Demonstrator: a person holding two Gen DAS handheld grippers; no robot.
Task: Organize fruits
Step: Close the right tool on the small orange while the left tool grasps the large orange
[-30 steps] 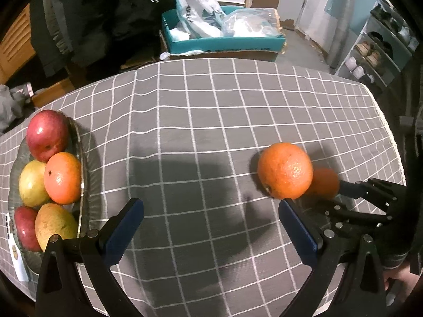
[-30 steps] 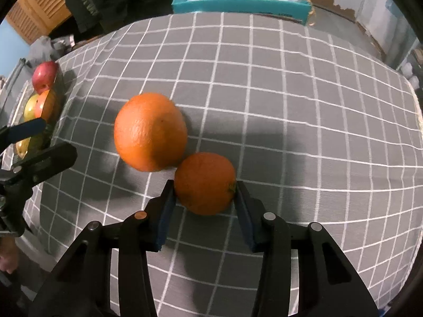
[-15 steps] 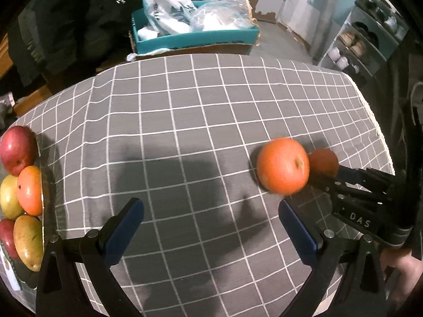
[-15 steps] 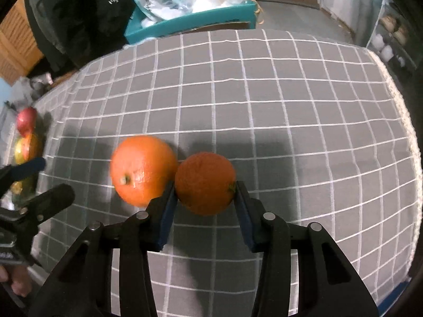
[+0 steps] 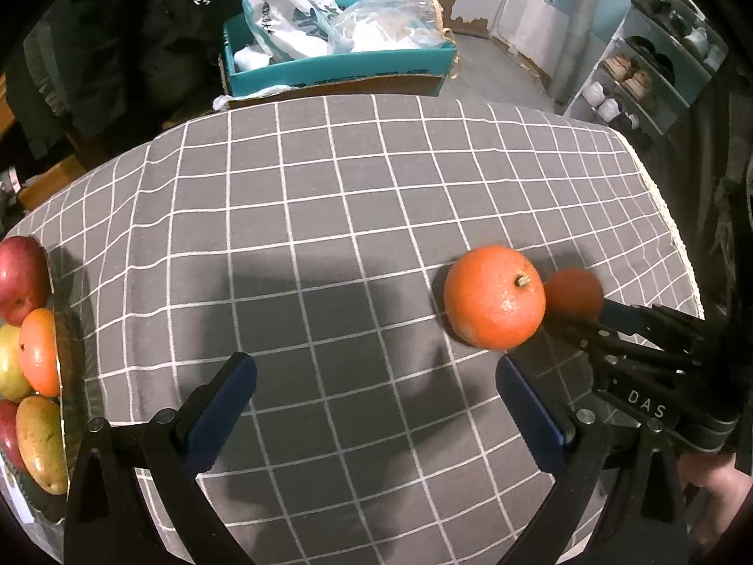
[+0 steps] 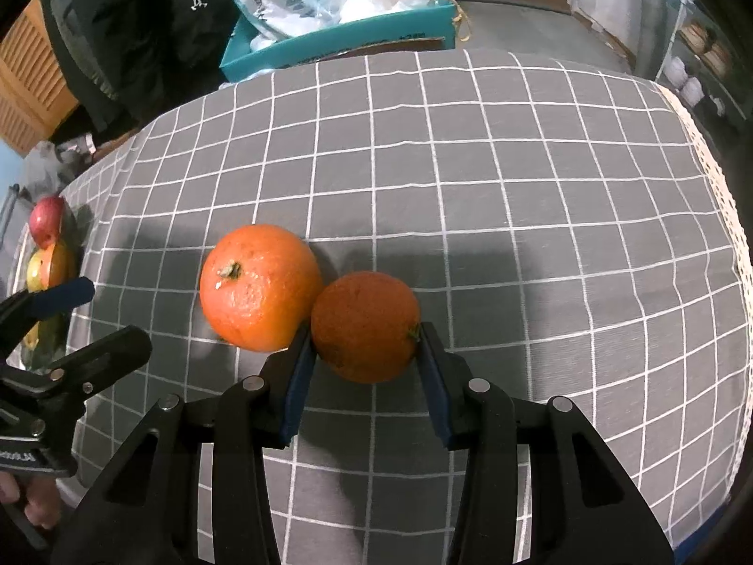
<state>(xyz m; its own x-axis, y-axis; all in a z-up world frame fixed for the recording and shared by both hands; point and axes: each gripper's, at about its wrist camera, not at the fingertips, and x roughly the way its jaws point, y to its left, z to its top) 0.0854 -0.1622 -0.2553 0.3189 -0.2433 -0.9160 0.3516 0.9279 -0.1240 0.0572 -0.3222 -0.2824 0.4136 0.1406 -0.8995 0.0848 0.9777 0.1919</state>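
My right gripper (image 6: 364, 367) is shut on a small orange (image 6: 364, 327), its blue pads pressing both sides. A larger orange (image 6: 261, 287) with its stem end facing up lies on the grey checked cloth, touching the small one on its left. In the left wrist view the big orange (image 5: 494, 301) sits just ahead of my right-hand finger, and the small orange (image 5: 574, 292) shows behind it, held by the right gripper (image 5: 583, 315). My left gripper (image 5: 372, 400) stands open over bare cloth. A glass plate (image 5: 70, 358) at the far left holds several fruits.
The plate carries a red apple (image 5: 21, 278), an orange (image 5: 40, 358) and a mango (image 5: 42, 442). A teal box (image 5: 339, 70) with plastic bags sits beyond the table's far edge. The cloth's lace edge (image 6: 724, 216) marks the table's right side. A shoe rack (image 5: 649, 75) stands far right.
Both views have swung toward the right; the fruit plate has slid to the left edge. The big orange has rolled, stem now up. The small orange stays gripped in the right gripper.
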